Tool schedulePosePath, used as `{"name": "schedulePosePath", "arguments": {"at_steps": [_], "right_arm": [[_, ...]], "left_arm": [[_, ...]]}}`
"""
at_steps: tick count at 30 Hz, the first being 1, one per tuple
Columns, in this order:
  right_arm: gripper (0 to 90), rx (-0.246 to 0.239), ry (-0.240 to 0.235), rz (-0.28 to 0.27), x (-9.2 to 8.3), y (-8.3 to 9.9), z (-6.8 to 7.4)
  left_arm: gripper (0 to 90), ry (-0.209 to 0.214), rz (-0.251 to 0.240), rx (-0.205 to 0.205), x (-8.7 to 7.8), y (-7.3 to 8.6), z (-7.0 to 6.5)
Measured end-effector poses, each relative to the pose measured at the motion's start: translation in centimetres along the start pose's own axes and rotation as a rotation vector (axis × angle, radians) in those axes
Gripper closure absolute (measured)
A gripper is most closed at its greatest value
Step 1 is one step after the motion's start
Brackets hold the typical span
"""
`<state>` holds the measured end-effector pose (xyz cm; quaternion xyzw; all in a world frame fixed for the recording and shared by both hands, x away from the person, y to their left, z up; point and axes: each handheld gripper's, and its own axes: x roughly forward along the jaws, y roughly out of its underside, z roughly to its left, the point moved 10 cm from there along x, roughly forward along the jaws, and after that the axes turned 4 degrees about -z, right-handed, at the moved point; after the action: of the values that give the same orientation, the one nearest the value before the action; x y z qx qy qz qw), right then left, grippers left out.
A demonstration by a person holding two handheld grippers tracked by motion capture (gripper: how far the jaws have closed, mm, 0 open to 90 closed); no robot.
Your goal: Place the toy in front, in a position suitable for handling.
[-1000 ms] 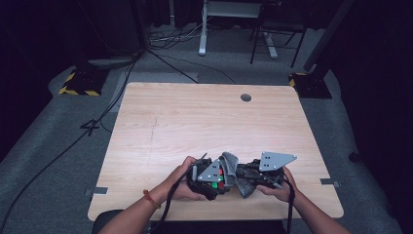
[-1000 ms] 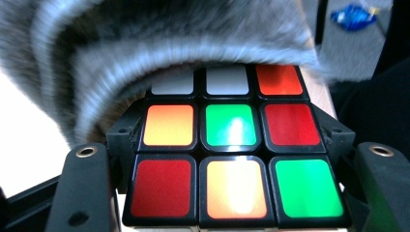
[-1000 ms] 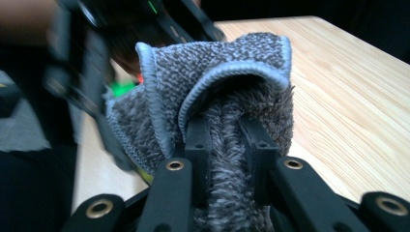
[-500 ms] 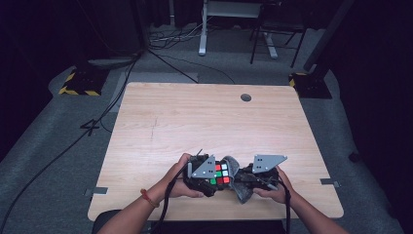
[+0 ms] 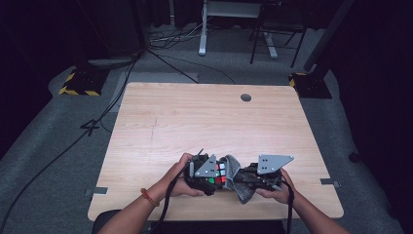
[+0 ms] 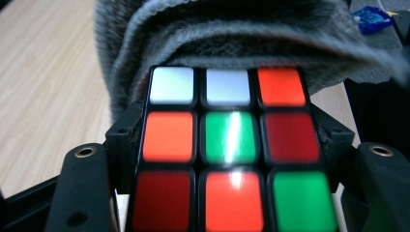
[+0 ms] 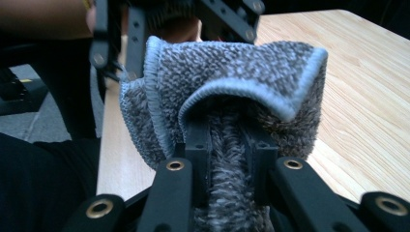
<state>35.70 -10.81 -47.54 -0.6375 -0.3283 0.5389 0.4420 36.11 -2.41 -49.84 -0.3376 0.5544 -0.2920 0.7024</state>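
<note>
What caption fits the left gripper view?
Left gripper clamps a scrambled puzzle cube while a grey cloth drapes against its far side.

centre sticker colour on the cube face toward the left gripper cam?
Green, on the multicoloured puzzle cube; clearest in the left gripper view.

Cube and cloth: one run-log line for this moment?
left gripper: shut on cube | right gripper: shut on grey cloth | cloth against cube | near table edge

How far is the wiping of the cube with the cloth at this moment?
Done: both things are gripped. The left gripper is shut on the puzzle cube, the right gripper on the grey cloth. In hand: the cloth lies against the cube's far side. Left: probably the other faces.
</note>
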Motion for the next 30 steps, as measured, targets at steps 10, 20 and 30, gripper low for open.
{"name": "schedulePosePath", "arguments": {"at_steps": [10, 20, 30], "right_arm": [[76.7, -0.022, -0.003, -0.013, 0.5, -0.7, 0.4], [76.6, 0.047, 0.067, 0.091, 0.4, 3.0, -2.6], [76.7, 0.016, 0.021, -0.002, 0.4, 0.9, -1.0]], "left_arm": [[33.3, -0.007, 0.062, 0.036, 1.0, 0.7, -0.4], [33.4, -0.029, -0.062, 0.013, -1.1, -1.1, 0.2], [33.2, -0.038, 0.028, 0.05, 0.3, -0.1, -0.2]]}}
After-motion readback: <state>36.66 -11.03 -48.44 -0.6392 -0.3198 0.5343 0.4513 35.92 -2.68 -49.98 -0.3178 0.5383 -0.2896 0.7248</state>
